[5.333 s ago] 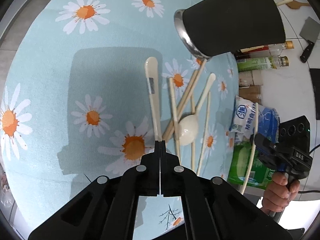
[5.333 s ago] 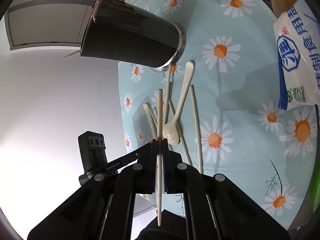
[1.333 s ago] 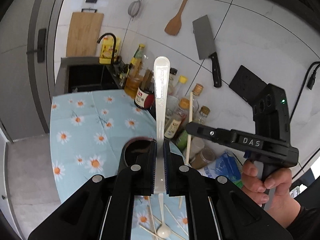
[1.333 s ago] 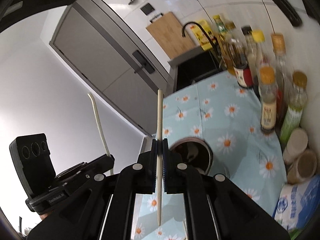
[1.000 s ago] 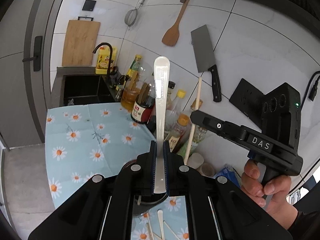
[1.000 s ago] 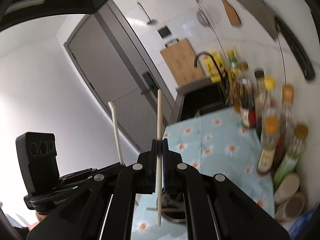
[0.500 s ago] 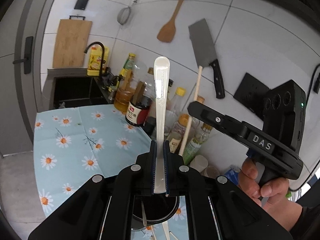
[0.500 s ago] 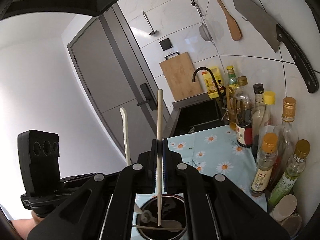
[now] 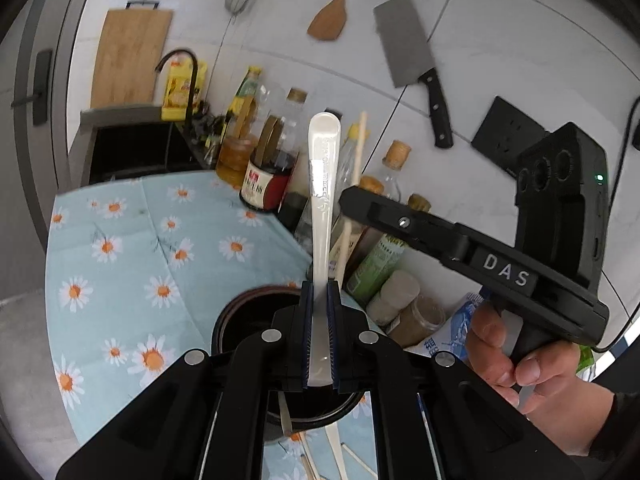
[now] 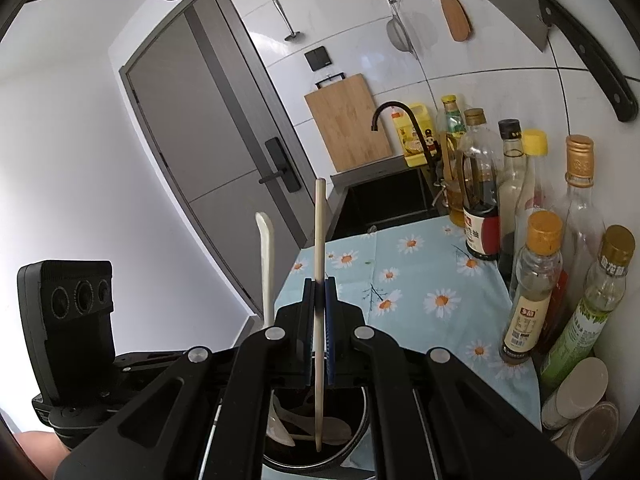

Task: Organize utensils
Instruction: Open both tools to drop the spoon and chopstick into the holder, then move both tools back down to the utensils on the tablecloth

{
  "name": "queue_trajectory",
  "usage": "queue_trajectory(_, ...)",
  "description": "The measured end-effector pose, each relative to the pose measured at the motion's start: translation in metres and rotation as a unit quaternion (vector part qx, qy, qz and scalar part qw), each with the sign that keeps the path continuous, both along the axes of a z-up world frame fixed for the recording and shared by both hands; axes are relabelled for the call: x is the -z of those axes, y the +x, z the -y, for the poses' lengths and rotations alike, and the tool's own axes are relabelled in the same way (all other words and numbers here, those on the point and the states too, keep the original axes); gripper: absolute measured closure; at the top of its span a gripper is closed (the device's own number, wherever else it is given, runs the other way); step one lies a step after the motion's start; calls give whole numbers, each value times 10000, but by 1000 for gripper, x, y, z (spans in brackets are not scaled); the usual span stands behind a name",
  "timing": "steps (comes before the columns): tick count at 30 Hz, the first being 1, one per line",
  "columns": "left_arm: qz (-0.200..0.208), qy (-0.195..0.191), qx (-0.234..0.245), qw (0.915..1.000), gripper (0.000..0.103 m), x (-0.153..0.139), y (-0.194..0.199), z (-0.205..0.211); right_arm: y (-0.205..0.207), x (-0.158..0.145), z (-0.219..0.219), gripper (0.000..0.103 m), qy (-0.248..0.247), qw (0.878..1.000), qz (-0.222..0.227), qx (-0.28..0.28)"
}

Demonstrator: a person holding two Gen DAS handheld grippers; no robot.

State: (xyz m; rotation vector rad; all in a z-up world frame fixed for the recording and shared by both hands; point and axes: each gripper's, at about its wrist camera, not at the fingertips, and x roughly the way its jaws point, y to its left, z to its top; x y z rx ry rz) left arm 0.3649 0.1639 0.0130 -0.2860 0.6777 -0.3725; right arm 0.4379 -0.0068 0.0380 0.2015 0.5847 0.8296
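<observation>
Left wrist view: jaws clenched on the spoon [image 9: 322, 216], now lowered over the holder [image 9: 240, 312] below. Right jaws grip a chopstick [image 10: 319, 280], its tip already inside the rim.

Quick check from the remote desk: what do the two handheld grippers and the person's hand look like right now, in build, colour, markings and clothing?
Both are matte black plastic. The left gripper and the right gripper have blue-edged finger pads and silver pivot screws on angular black linkage arms. Seen from the left wrist, the right unit bears white "DAS" lettering, a three-lens camera block with a green light, and a pistol grip. The hand on it shows a dark sleeve cuff.
</observation>
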Motion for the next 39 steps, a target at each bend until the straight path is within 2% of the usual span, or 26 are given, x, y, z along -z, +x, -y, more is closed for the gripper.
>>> queue_trajectory(3, -109, -63, -40, 9999, 96, 2, 1, -3, 3, 3, 3, 82, 68, 9997, -226, 30)
queue_trajectory(14, -164, -207, -59, 9996, 96, -4, -5, -4, -1, -4, 20, 82, 299, 9984, -457, 159)
queue_trajectory(26, 130, -194, -29, 9997, 96, -36, -30, 1, -26, -17, 38, 82, 339, 9983, -449, 171)
queue_trajectory(30, 211, -119, 9, 9997, 95, -46, -46, 5, -41, -21, 42, 78, 246, 9982, -529, 136)
queue_trajectory(32, 239, -131, 13, 9996, 86, -50, -54, 6, -50, -22, 45, 78, 212, 9982, -549, 129)
queue_trajectory(36, 290, -133, -13, 9995, 86, -53, -74, 7, -68, -22, 49, 77, 161, 9979, -620, 56)
queue_trajectory(39, 256, -135, -10, 9996, 86, -52, -86, 8, -79, -18, 50, 70, 66, 9969, -783, 0)
